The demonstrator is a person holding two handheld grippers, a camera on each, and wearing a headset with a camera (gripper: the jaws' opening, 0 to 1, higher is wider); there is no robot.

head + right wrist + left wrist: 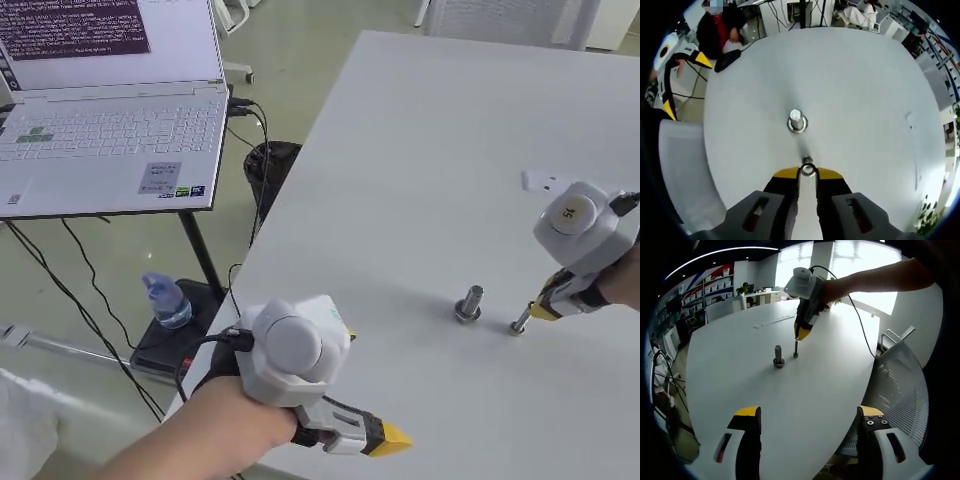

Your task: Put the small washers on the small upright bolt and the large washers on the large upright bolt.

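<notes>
Small washer at the top of the small bolt
Right gripper jaws pinch it nearly closed, right over that bolt, just beside the large bolt. Left gripper hangs with jaws wide apart at the table edge, well apart from both bolts.

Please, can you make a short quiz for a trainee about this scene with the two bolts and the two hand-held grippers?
1. True or false: the jaws of the left hand-held gripper are shut.
2. At which thing are the tips of the right hand-held gripper? A) large bolt B) small bolt C) laptop
3. Fill in: a washer lies round the foot of the ___ bolt.

Key
1. False: they stand wide open.
2. B: the tips, shut on a small washer, are at its top.
3. large: the large bolt.
</notes>
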